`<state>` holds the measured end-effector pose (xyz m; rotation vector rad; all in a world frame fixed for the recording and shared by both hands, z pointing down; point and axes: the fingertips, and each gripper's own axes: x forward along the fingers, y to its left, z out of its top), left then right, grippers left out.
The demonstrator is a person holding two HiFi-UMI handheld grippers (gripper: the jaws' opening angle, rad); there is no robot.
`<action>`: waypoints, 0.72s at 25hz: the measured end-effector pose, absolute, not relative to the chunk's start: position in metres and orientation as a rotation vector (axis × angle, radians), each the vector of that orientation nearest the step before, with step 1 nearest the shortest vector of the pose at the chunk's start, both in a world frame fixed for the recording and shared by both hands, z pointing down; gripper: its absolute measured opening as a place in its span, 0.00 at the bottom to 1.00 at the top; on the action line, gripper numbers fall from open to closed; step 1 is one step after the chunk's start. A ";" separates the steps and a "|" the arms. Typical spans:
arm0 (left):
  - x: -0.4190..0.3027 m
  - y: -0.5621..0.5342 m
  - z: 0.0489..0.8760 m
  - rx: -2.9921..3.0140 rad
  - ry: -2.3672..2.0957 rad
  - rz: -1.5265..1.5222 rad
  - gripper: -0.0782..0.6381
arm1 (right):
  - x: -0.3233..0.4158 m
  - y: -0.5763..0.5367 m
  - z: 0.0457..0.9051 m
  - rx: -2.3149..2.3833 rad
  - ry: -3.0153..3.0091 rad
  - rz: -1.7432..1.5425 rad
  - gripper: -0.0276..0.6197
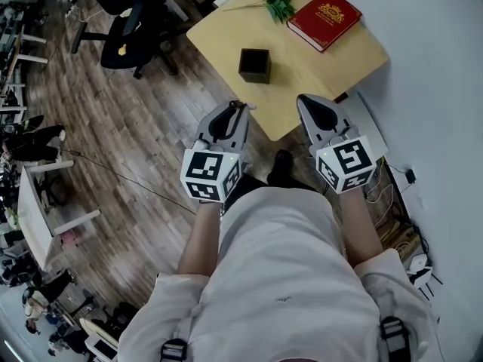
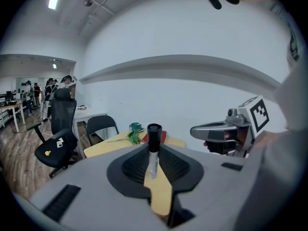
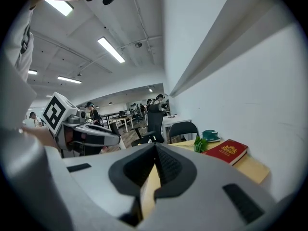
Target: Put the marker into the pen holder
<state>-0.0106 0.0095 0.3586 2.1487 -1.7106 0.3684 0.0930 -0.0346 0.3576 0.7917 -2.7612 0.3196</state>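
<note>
Frankly, the one black-capped white marker (image 2: 153,150) hardly shows from above, though the left gripper (image 1: 234,108) clamps it upright, the right gripper (image 1: 309,100) is closed on nothing, and the single black square pen holder (image 1: 254,65) stands apart on a pale wooden table (image 1: 317,74).

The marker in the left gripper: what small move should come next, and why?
Probably carry the left gripper forward over the pen holder: its jaws are shut on the marker, upright, and the holder stands ahead on the table.
</note>
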 end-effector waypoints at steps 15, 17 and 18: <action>-0.017 -0.003 0.361 2.122 -1.707 0.378 0.19 | 0.089 -0.041 0.361 0.793 -2.759 0.366 0.04; -0.021 -0.009 0.361 2.130 -1.700 0.376 0.19 | 0.087 -0.046 0.360 0.809 -2.755 0.367 0.04; -0.022 -0.012 0.361 2.134 -1.696 0.374 0.19 | 0.086 -0.048 0.360 0.817 -2.753 0.366 0.04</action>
